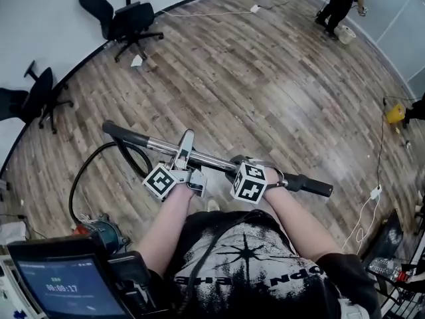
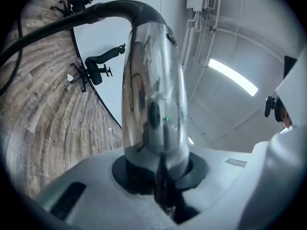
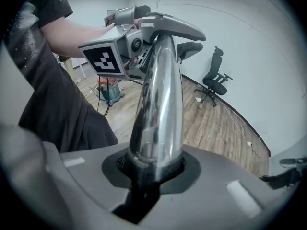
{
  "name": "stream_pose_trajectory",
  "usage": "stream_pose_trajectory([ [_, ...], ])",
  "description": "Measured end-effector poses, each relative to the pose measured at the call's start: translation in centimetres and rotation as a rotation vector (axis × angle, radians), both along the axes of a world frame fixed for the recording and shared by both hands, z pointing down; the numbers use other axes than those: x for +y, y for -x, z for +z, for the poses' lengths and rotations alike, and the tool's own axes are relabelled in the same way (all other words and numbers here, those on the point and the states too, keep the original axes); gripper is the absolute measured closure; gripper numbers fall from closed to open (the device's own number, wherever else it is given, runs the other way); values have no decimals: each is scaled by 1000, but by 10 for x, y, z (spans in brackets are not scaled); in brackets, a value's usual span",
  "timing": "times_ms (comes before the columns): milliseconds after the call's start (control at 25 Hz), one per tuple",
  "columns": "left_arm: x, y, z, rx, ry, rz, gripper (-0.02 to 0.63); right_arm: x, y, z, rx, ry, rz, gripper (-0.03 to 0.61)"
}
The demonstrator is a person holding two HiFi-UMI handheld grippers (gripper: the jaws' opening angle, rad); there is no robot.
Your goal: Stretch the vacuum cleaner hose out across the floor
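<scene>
left gripper (image 1: 183, 157) and right gripper (image 1: 240, 165) both clenched on chrome wand (image 1: 211, 159), held above the floor (image 1: 265, 78); black hose (image 2: 48, 28) hangs off the wand's curved end, vacuum canister (image 1: 103, 232) below-left.

Two claws, left claw (image 1: 187, 155) and right claw (image 1: 259, 168), each with one marker cube: left cube (image 1: 161, 181), right cube (image 1: 250, 181). One chrome tube (image 1: 212, 159), one black hose (image 1: 138, 157), one vacuum cleaner body (image 1: 103, 233), one lit screen (image 1: 66, 286). On the wooden floor (image 1: 265, 78), two office chairs, near chair (image 1: 36, 98) and far chair (image 1: 129, 20); two white cables, upper cable (image 1: 206, 13) and right-hand cable (image 1: 364, 211); one white bucket (image 1: 346, 35), one yellow object (image 1: 396, 113), one person (image 1: 340, 2) standing far off.
</scene>
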State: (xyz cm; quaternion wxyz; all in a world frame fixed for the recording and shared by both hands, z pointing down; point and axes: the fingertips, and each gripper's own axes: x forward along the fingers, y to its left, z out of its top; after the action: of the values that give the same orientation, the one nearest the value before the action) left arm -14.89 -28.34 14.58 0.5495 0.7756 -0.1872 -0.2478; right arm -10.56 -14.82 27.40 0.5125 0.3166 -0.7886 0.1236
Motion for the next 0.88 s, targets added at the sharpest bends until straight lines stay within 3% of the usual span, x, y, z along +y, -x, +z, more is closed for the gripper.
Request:
stream_pose_trajectory([
  [160,-8,2,17,17,13,-18,557,-8,2,18,-12,23,-28,489],
  [400,-26,15,37,7,29,-124,557,-27,5,39,-46,61,-146,490],
  [640,-37,40,48,-53,55,-330,558,-50,11,47,-98,70,-346,489],
  [880,-31,41,48,-48,77,-574,558,-59,-12,52,-114,124,-596,489],
])
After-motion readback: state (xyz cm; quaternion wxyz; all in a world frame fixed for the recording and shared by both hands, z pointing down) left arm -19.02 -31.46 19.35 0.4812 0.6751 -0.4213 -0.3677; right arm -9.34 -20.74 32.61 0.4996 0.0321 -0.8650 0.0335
